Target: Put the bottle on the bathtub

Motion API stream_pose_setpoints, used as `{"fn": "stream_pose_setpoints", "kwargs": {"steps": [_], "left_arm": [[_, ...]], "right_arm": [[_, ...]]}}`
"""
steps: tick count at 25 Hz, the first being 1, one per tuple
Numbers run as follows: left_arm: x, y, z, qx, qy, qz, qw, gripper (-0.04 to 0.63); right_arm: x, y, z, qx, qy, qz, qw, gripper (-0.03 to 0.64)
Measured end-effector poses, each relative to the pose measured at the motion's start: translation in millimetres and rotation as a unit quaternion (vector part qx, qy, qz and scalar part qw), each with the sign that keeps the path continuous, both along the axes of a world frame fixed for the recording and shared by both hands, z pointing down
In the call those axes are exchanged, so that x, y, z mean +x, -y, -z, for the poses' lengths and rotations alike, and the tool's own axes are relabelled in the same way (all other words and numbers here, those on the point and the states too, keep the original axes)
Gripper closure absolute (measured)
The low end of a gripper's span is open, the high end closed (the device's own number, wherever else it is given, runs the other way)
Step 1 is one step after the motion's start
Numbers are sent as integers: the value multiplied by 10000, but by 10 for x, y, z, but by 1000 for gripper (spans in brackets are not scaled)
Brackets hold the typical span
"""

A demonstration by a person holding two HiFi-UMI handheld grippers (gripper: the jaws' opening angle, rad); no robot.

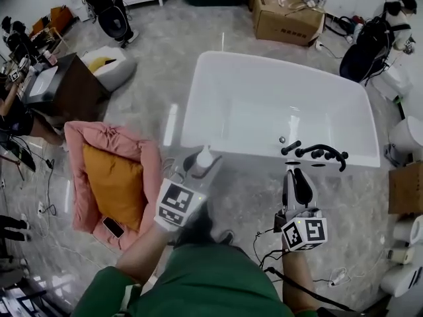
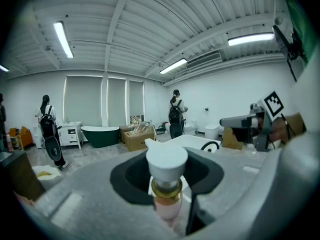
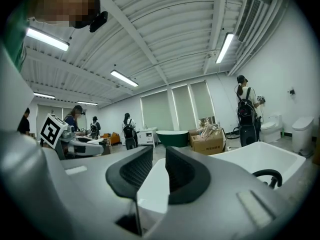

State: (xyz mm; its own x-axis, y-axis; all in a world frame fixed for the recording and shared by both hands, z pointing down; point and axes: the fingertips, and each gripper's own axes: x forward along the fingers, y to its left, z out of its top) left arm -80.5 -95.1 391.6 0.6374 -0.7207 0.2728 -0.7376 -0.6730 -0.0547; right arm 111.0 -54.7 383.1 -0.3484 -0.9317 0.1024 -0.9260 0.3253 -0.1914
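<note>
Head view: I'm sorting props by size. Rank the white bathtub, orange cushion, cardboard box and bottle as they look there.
1. The white bathtub, by far.
2. The orange cushion and the cardboard box look about alike. The box lies farther from the camera, so I won't rank them.
3. The bottle, smallest.

On my feed the bottle (image 2: 167, 184) shows only its white cap, gold collar and a bit of pink body. The rest is buried inside the left gripper (image 2: 167, 173). The right gripper (image 3: 159, 170) blocks much of the bathtub (image 3: 260, 159).
</note>
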Motion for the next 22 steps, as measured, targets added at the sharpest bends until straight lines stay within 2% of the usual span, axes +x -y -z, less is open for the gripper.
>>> {"fn": "stream_pose_setpoints", "kwargs": {"steps": [15, 22], "left_arm": [[-348, 933, -332, -186, -122, -452, 9987, 446], [-274, 1247, -509, -334, -67, -608, 9976, 446]], "right_arm": [[-364, 733, -31, -164, -253, -546, 9981, 551], [-353, 1009, -50, -239, -281, -689, 9969, 551]]}}
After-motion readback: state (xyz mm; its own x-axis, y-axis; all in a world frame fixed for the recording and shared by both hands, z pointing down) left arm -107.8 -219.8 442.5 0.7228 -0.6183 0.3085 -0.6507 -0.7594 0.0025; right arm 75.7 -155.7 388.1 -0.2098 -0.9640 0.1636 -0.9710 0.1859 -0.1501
